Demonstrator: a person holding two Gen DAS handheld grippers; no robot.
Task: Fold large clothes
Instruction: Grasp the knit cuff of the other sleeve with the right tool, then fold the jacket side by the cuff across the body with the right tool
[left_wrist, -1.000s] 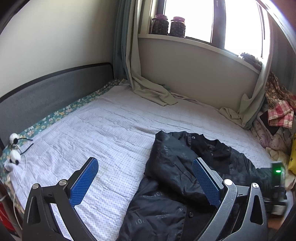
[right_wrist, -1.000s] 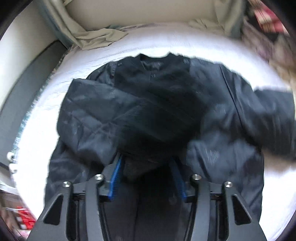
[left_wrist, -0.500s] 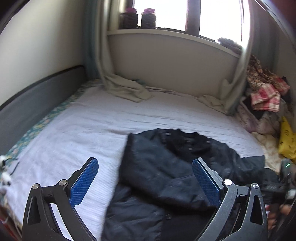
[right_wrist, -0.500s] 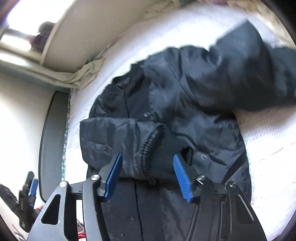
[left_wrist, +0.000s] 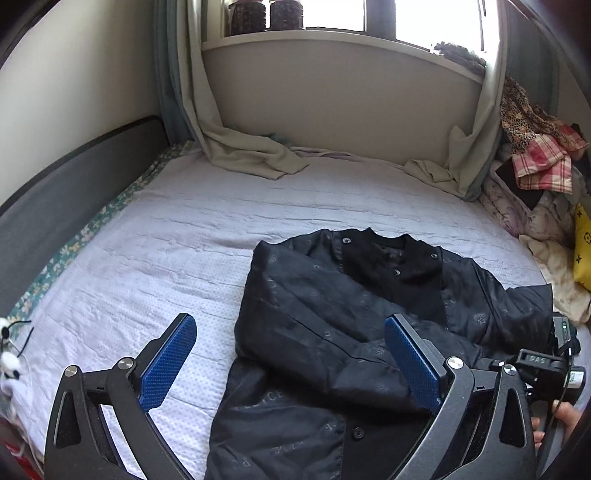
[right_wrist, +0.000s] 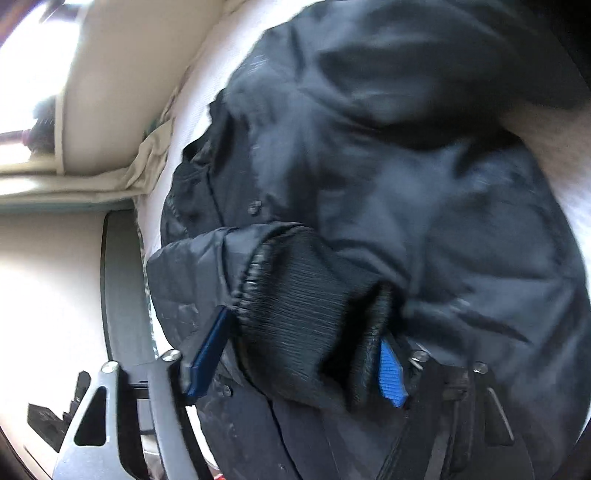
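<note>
A black jacket (left_wrist: 351, 325) lies front-up on the bed, its left sleeve folded across the chest. My left gripper (left_wrist: 291, 362) is open and empty, held above the jacket's left edge. In the right wrist view the jacket (right_wrist: 424, 166) fills the frame, and its ribbed sleeve cuff (right_wrist: 295, 317) lies between the blue pads of my right gripper (right_wrist: 299, 365), whose jaws stand wide apart. That gripper's body shows at the left wrist view's right edge (left_wrist: 546, 365).
The pale quilted bedsheet (left_wrist: 177, 251) covers the bed. A grey headboard (left_wrist: 66, 184) runs along the left. Curtain ends (left_wrist: 255, 155) drape on the bed under the window. A pile of clothes (left_wrist: 535, 177) sits at the right.
The right gripper has rolled sideways and come closer over the folded sleeve cuff. The left gripper has swung slightly right, staying open.
</note>
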